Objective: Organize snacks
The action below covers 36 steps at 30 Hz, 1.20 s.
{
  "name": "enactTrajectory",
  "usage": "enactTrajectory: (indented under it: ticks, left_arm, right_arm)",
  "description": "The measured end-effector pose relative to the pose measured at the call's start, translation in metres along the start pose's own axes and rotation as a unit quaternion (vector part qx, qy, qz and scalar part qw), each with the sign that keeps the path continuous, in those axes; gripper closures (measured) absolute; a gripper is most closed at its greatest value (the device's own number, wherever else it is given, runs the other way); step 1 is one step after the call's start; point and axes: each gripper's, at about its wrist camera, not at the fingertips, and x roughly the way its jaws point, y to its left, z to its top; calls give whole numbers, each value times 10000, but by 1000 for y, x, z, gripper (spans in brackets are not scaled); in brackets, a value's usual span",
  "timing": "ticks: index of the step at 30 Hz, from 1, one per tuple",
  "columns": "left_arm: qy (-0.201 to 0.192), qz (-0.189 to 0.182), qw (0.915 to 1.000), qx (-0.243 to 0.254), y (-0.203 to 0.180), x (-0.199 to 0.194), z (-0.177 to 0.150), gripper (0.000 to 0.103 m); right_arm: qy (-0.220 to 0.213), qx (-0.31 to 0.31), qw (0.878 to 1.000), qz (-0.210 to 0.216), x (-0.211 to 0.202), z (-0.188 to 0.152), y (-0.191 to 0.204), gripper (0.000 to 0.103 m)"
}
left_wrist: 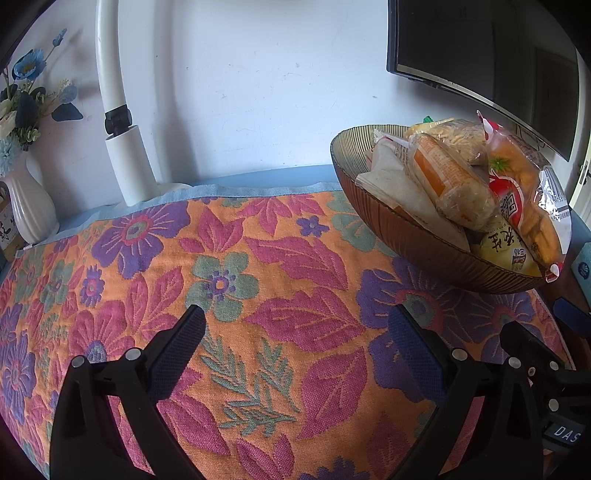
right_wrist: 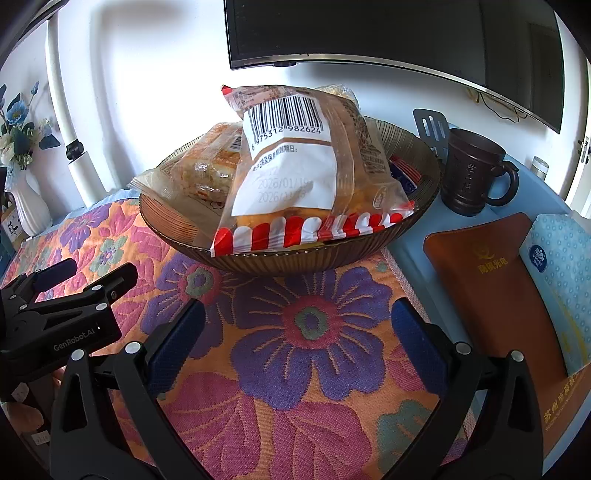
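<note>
Both views were evenly and brightly lit by soft daylight. Strong barrel distortion bent the wall [left_wrist: 240,92] and the monitor [right_wrist: 369,33] edges, with black vignetting in the corners. The snack wrapper [right_wrist: 295,177] showed glare. Focus was sharp centrally, softening slightly toward the rims.

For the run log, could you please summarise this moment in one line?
left gripper open, empty | right gripper open, empty | snacks piled in bowl
</note>
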Motion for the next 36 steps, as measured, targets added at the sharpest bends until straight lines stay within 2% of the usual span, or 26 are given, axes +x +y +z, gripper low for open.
enactTrajectory:
  ticks: [36]
  left_arm:
    - [32,-31,10000,69,3,1,-1,5]
  right_arm:
    - [16,-14,10000,-15,1,0,1,3]
